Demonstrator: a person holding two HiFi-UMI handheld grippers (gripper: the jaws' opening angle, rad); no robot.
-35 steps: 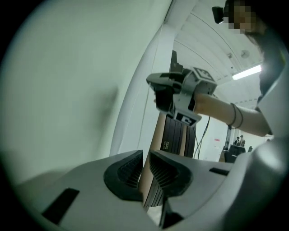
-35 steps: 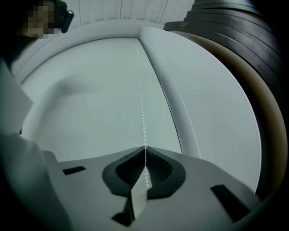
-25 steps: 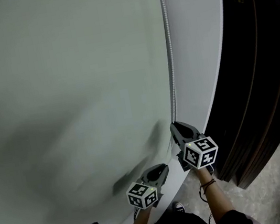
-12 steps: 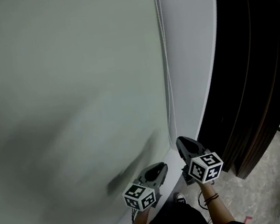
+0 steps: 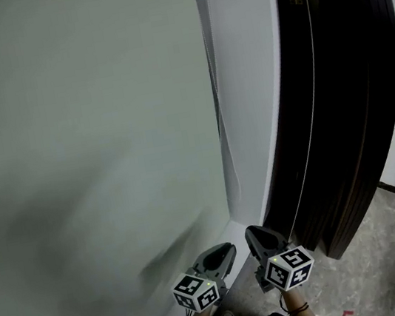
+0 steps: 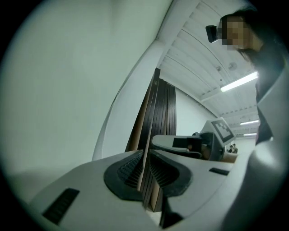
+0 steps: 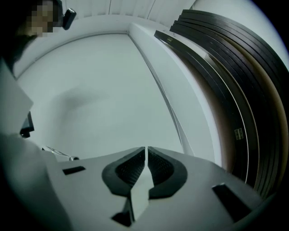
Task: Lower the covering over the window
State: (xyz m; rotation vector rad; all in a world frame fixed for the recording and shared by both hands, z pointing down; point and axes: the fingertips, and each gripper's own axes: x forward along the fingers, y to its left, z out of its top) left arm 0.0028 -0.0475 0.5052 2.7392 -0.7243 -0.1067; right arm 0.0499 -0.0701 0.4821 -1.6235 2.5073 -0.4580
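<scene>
Both tools low and near, clear of the chain.
Left tool [image 5: 226, 249] and right tool [image 5: 252, 231]: jaws narrowed to a slit, nothing between. Beyond, the pale window shade [image 5: 88, 134] fills the left; its bead chain [image 5: 216, 105] hangs along its right edge.

Head view steeply down a pale surface [image 5: 88, 134], both gripper views level, close, all three sharing dark panels [image 5: 337, 93].

A white wall [image 5: 246, 70] meets tall dark panels [image 5: 337, 93], possibly stacked boards, standing on a speckled grey floor [image 5: 390, 234]. Overhead, a strip light [image 6: 238, 82] glows on a white slatted ceiling [image 6: 198, 49].
</scene>
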